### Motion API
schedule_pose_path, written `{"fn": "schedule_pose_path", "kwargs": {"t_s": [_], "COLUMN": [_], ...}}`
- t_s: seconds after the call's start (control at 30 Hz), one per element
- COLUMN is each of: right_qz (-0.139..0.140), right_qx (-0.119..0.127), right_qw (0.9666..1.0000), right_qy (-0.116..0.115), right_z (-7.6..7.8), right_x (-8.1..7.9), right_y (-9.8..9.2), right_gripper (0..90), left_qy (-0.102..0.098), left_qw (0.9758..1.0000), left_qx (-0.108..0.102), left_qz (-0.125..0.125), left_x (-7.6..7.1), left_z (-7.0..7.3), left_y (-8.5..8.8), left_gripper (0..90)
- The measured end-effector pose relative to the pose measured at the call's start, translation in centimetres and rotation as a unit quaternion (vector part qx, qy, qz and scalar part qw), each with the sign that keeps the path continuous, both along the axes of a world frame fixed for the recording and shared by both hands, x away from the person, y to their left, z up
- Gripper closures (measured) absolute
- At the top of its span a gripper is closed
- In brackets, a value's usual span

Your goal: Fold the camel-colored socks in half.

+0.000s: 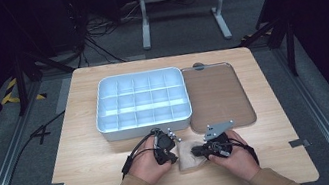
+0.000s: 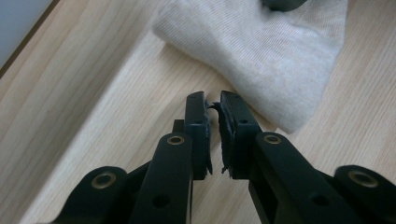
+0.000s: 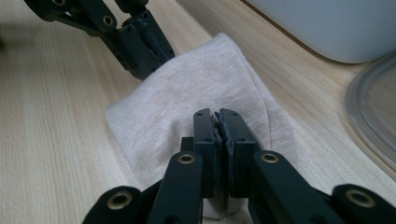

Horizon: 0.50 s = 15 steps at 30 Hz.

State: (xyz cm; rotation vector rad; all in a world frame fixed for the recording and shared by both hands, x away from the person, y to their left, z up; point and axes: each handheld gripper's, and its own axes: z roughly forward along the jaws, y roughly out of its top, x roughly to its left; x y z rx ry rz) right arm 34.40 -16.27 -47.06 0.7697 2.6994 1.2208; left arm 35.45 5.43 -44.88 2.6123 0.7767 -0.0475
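Cloth [image 1: 191,156] — a small beige knit piece, perhaps a sock — lies on the tabletop [image 1: 88,161] near the person's edge, between the two hands and just in front of the white compartment box [image 1: 141,100]. The right hand-held gripper [image 3: 217,114] has its jaws pressed together, apparently with a fold of the fabric pinched between the pads. The left hand-held gripper [image 2: 213,100] is nearly closed with a thin gap left, and nothing is between its pads; its tips sit just beside the cloth's edge, not on it.

The main risk is a one-sided hold: if the right one lifts or pulls now, the cloth could drag, unfold or bunch. The left one, closing where it stands, would likely clamp on air or scrape the wood — it needs to reach the fabric edge first. A thin pinch may also slip out of the right pads.
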Motion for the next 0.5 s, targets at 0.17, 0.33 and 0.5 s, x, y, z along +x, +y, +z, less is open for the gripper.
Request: {"fn": "schedule_pose_path", "kwargs": {"t_s": [0.17,0.33,0.5], "right_qz": [0.001,0.001,0.001], "right_qx": [0.001,0.003,0.003], "right_qw": [1.0000,1.0000,1.0000], "right_qy": [-0.001,-0.001,-0.002], "right_z": [-0.03,-0.07,-0.09], "right_x": [0.00,0.01,-0.04], "right_y": [-0.01,-0.06,-0.08], "right_gripper": [86.1,86.1,86.1], "left_qy": [-0.023,-0.039,-0.051], "left_qw": [0.9996,0.9989,0.9981], "left_qx": [-0.002,-0.018,-0.026], "left_qz": [-0.015,-0.020,-0.023], "left_x": [-0.01,-0.01,-0.21], "left_z": [-0.05,0.46,0.86], "left_y": [-0.23,-0.17,-0.46], "left_gripper": [77.9,77.4,77.2]}}
